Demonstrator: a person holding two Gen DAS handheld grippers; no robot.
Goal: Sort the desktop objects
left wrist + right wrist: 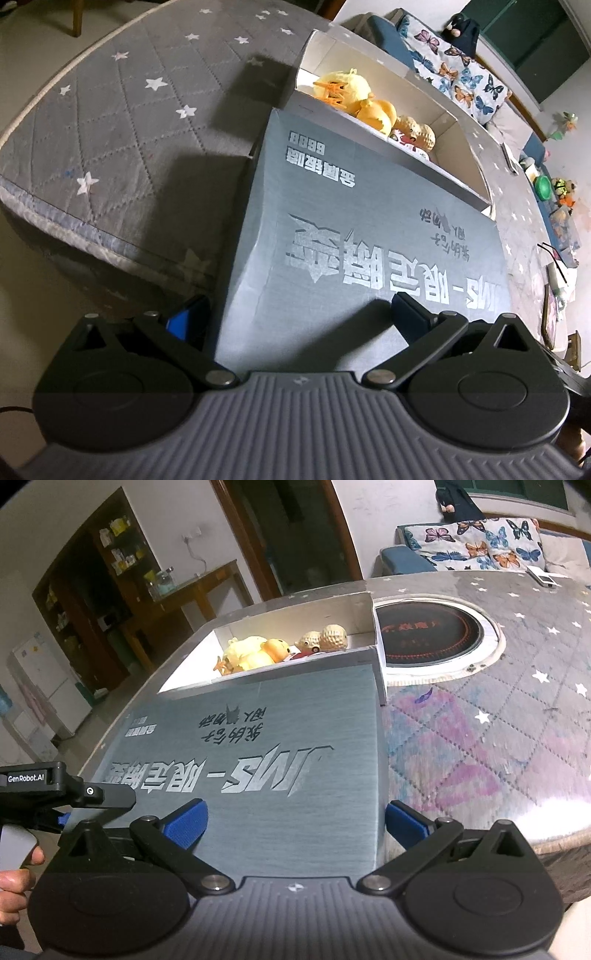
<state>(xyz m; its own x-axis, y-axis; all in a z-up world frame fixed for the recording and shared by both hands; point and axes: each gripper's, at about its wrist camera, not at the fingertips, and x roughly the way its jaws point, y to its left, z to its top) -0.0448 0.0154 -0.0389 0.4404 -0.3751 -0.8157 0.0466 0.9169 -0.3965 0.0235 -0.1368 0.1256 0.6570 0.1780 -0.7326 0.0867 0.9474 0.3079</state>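
Butterfly-print sofa cover [480,542], wooden cabinet [92,590]

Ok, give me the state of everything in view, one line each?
Grey printed cardboard box lid: slid partway over the box, far end uncovered.
White cardboard box: partly open, toys inside.
Yellow plush duck: lying in the box.
Tan peanut-shaped plush: in the box, beside the duck.
Left gripper: open, straddling the lid's corner.
Right gripper: open, straddling the lid's edge.

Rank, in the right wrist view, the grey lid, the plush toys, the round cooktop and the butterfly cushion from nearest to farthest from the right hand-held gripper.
1. Grey lid: straight ahead of the right hand-held gripper, between its open fingers.
2. Plush toys: beyond the lid, in the open box.
3. Round cooktop: ahead to the right, set into the table.
4. Butterfly cushion: far right, past the table.
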